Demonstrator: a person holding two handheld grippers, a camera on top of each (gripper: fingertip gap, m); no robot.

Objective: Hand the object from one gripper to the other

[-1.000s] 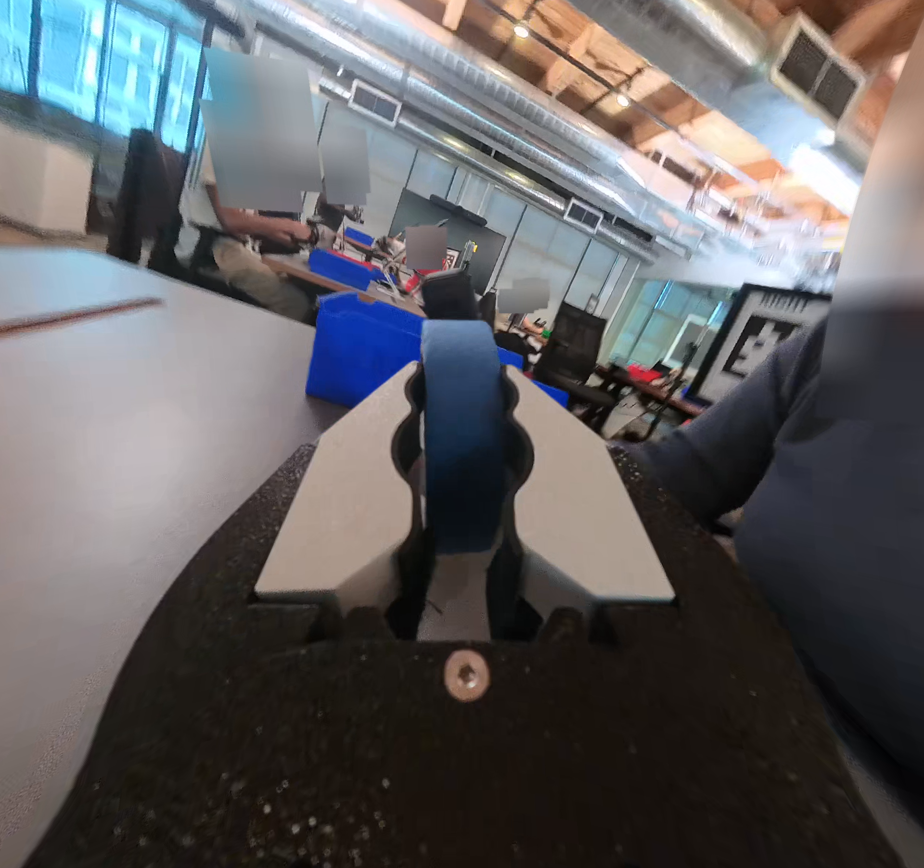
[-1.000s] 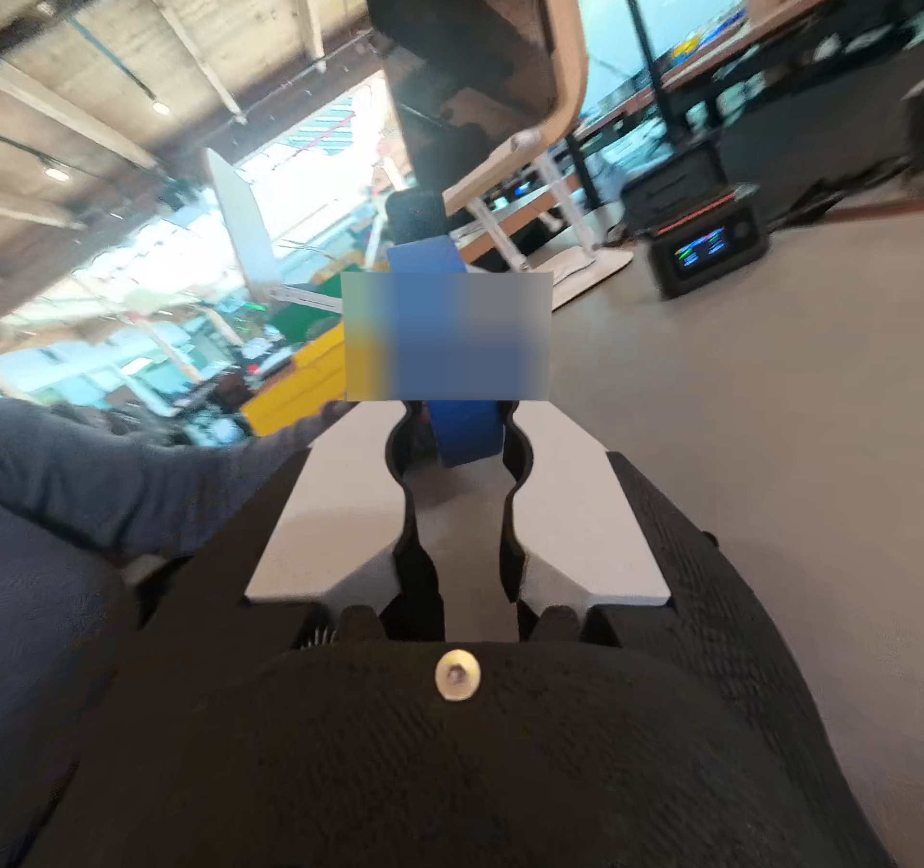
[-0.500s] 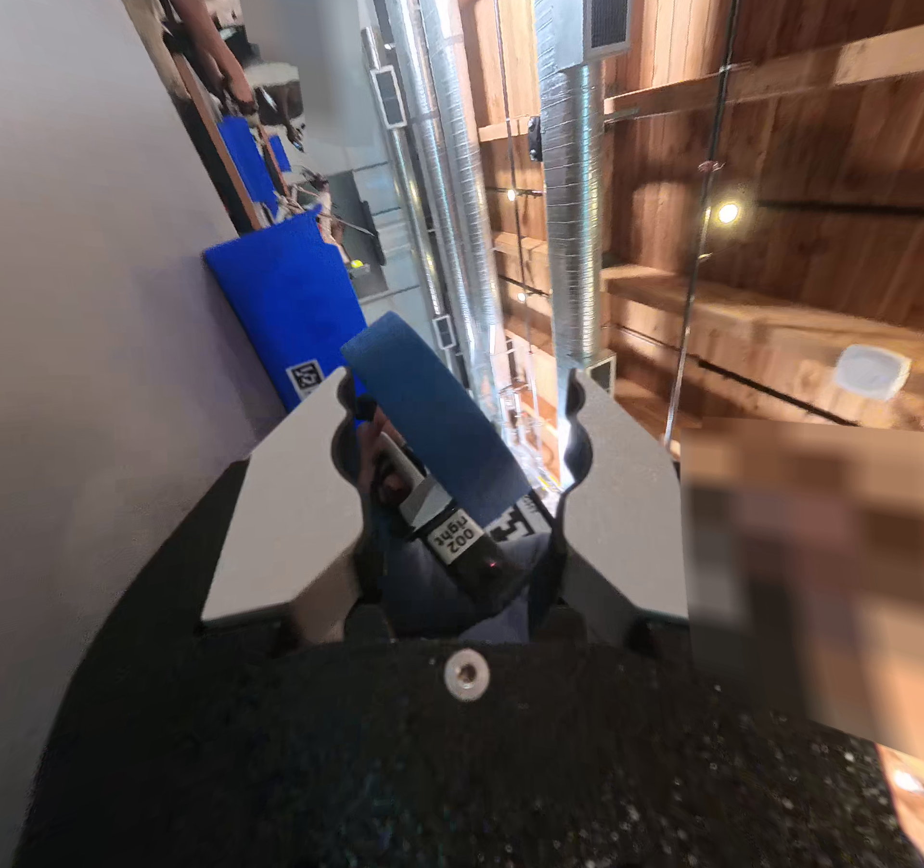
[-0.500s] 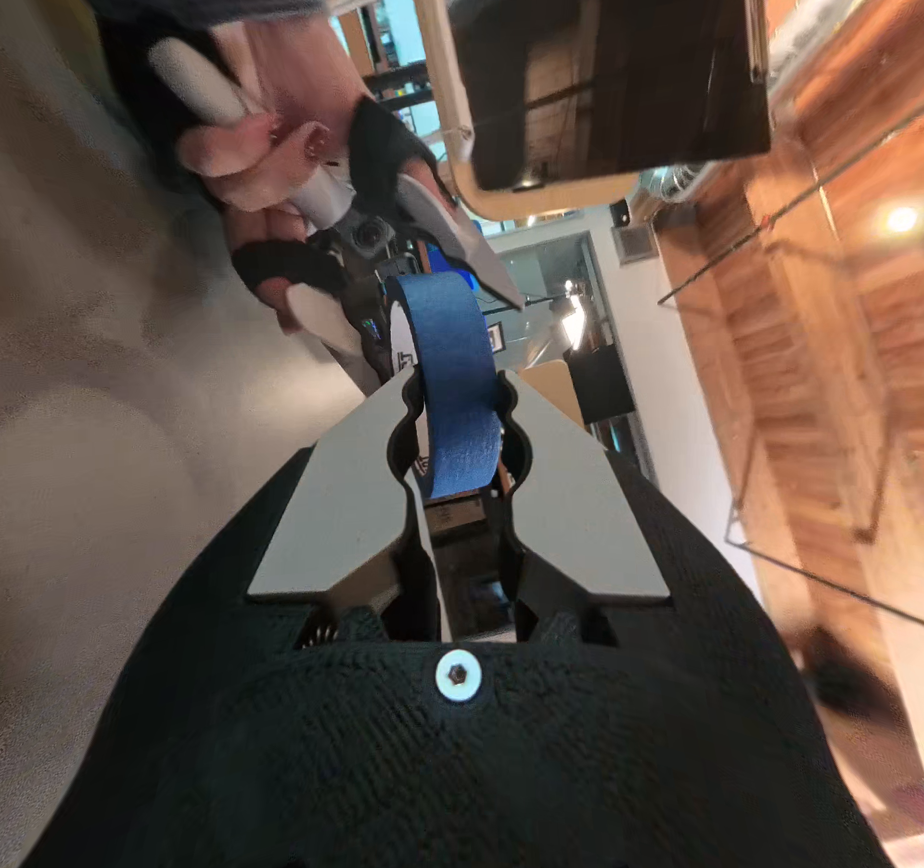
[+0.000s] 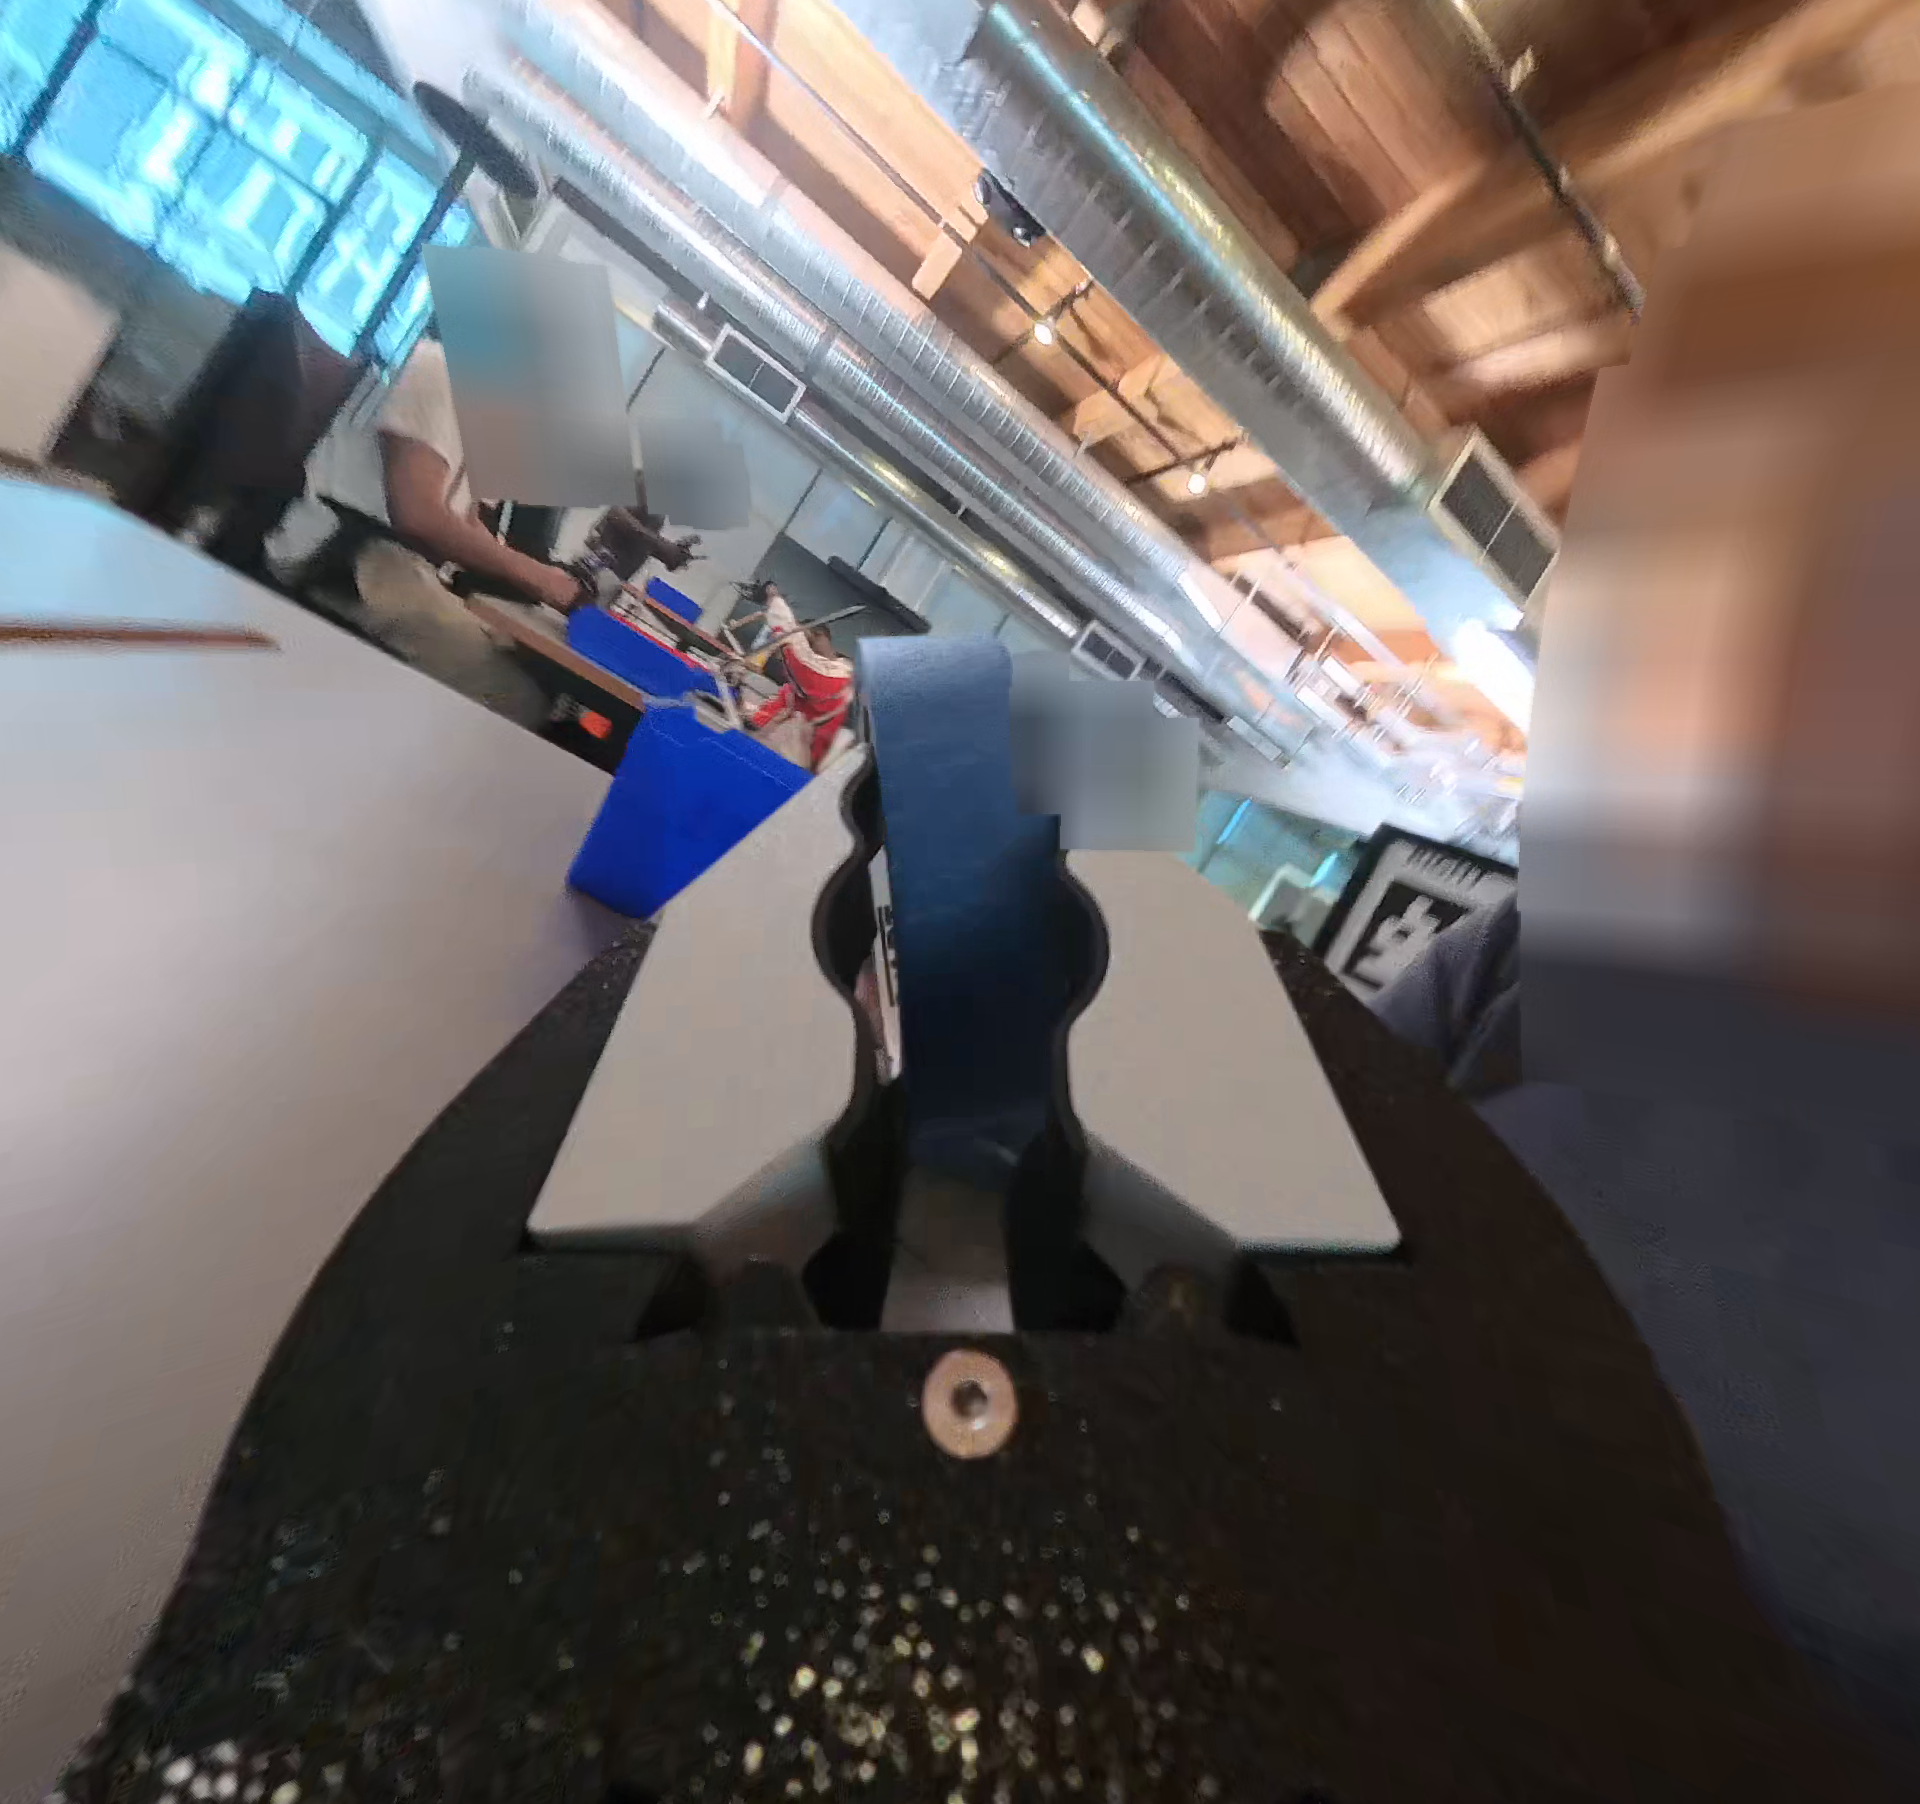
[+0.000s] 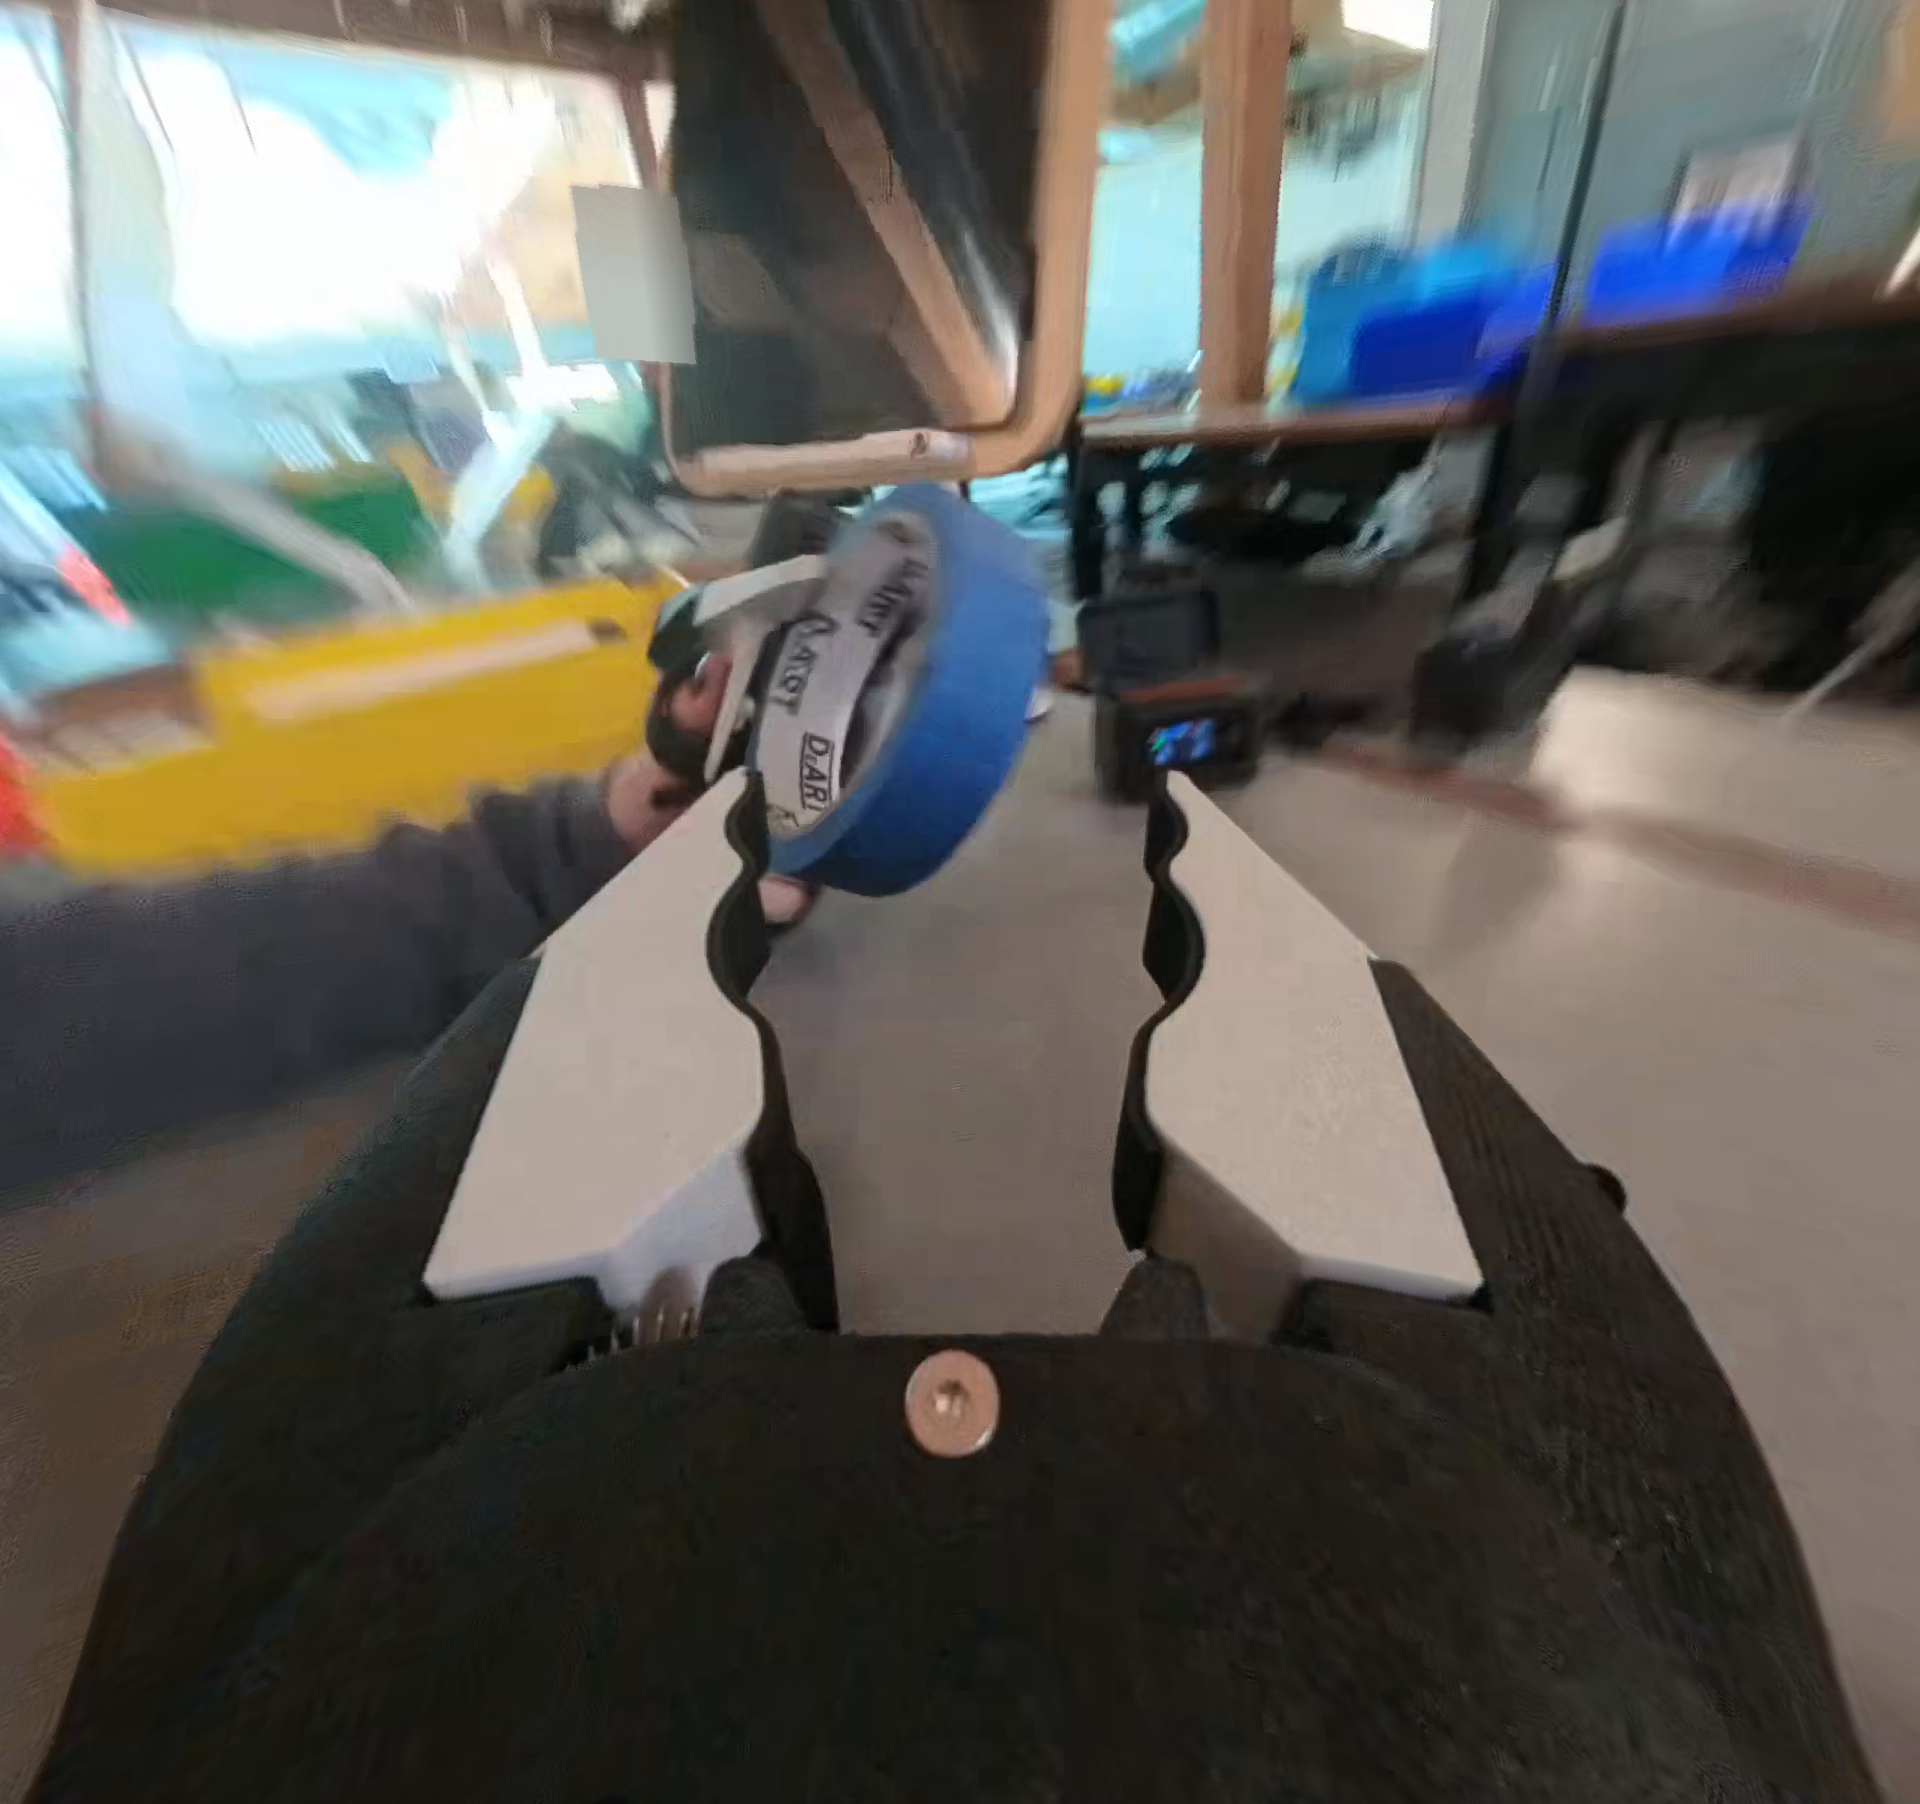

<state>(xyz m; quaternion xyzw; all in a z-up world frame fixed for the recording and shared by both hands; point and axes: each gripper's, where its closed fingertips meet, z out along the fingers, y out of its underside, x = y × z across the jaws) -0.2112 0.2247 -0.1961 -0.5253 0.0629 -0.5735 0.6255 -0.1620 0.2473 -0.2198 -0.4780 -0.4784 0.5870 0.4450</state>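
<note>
**Tape's in the left gripper now, but that grip looks a bit sketchy**

So from where I'm standing, the round roll of blue painter's tape with the grey cardboard core is sitting edge-on between the two pale grey scalloped fingers of the left gripper, which is clenched on it. In the right wrist view you can see the same roll held up in the air over the grey tabletop, pinched through its rim by the far gripper's fingers, with the person's dark-sleeved arm behind it.

The right gripper is spread wide and has nothing in it. The roll is just beyond its left fingertip, not between the fingers.

What could go wrong, as I see it:

- The roll hangs tilted in the right view, so it may be pinched off-centre. A quick swing could make it pivot or slip out.
- The background is smeared, so things look to be moving fast. A jerk is what shakes a smooth roll loose.
- The open right fingertip is very close to the roll. A sloppy move could clip it and knock it onto the table.
</note>
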